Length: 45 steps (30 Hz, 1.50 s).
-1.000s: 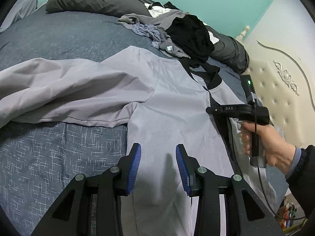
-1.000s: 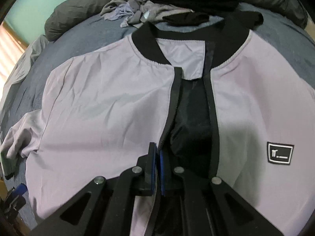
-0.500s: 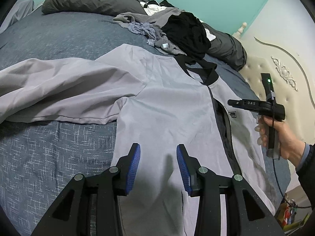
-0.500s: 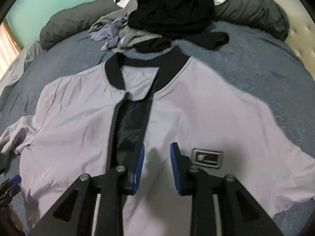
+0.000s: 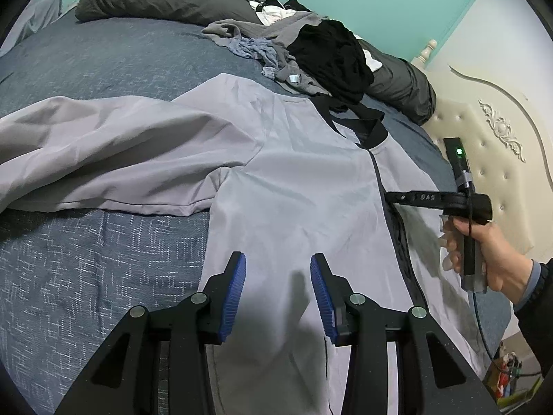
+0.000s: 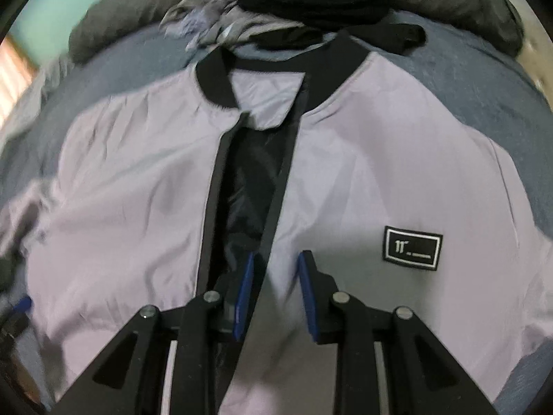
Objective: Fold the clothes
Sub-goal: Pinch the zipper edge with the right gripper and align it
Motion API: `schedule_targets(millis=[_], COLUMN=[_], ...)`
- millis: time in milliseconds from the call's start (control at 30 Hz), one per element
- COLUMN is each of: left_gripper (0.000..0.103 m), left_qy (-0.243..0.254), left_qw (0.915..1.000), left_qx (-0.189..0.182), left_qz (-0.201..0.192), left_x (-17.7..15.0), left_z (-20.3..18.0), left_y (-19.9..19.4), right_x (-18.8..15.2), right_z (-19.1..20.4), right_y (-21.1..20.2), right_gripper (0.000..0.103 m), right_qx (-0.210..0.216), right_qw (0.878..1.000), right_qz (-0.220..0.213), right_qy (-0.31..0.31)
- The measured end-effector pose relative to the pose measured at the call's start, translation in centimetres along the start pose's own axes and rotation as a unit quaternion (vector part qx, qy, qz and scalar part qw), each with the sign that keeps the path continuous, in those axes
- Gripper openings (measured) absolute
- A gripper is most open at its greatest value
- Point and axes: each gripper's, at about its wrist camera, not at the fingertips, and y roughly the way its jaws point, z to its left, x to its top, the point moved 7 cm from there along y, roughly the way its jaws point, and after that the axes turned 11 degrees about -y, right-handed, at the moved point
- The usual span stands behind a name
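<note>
In the left wrist view one lilac jacket [image 5: 293,186] lies flat on the blue bedspread [image 5: 86,269], with free bedspread on its left; the left gripper [image 5: 278,269] stands wide and empty above the hem, and a hand [image 5: 484,252] holds the right gripper's handle. In the right wrist view, the right gripper [image 6: 274,273] is moderately parted, holding nothing, over the jacket's open black-edged front, beside one logo patch [image 6: 413,247].

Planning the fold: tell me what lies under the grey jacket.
The grey jacket lies spread on the blue bedspread, which shows all round it. Its open front shows only dark lining. Whatever is beneath the fabric is covered.
</note>
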Motion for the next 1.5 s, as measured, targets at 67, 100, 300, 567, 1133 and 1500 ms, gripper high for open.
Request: schedule_targets(millis=[67, 100, 300, 567, 1133, 1500], left_gripper=[0.043, 0.043, 0.043, 0.043, 0.043, 0.045], left_qy=[0.002, 0.002, -0.001, -0.007, -0.018, -0.021], left_qw=[1.0, 1.0, 1.0, 1.0, 0.9998, 0.9996], left_qx=[-0.001, -0.001, -0.002, -0.006, -0.007, -0.008], left_qz=[0.001, 0.0, -0.001, -0.002, -0.004, -0.014], left_x=[-0.1, -0.1, 0.1, 0.1, 0.4, 1.1], left_z=[-0.1, -0.2, 0.0, 0.1, 0.8, 0.7], left_y=[0.0, 0.0, 0.0, 0.0, -0.1, -0.9], right_x=[-0.1, -0.2, -1.0, -0.5, 1.4, -1.6], right_z=[0.1, 0.0, -1.0, -1.6, 3.2, 0.4], right_y=[0.3, 0.4, 0.3, -4.8, -0.4, -6.1], right_gripper=[0.029, 0.029, 0.013, 0.007, 0.007, 0.015], right_qx=[-0.008, -0.011, -0.015, 0.049, 0.088, 0.072], right_qw=[1.0, 1.0, 1.0, 0.993, 0.994, 0.991], right_qz=[0.005, 0.007, -0.001, -0.092, -0.055, -0.095], right_qy=[-0.004, -0.002, 0.01, 0.053, 0.035, 0.058])
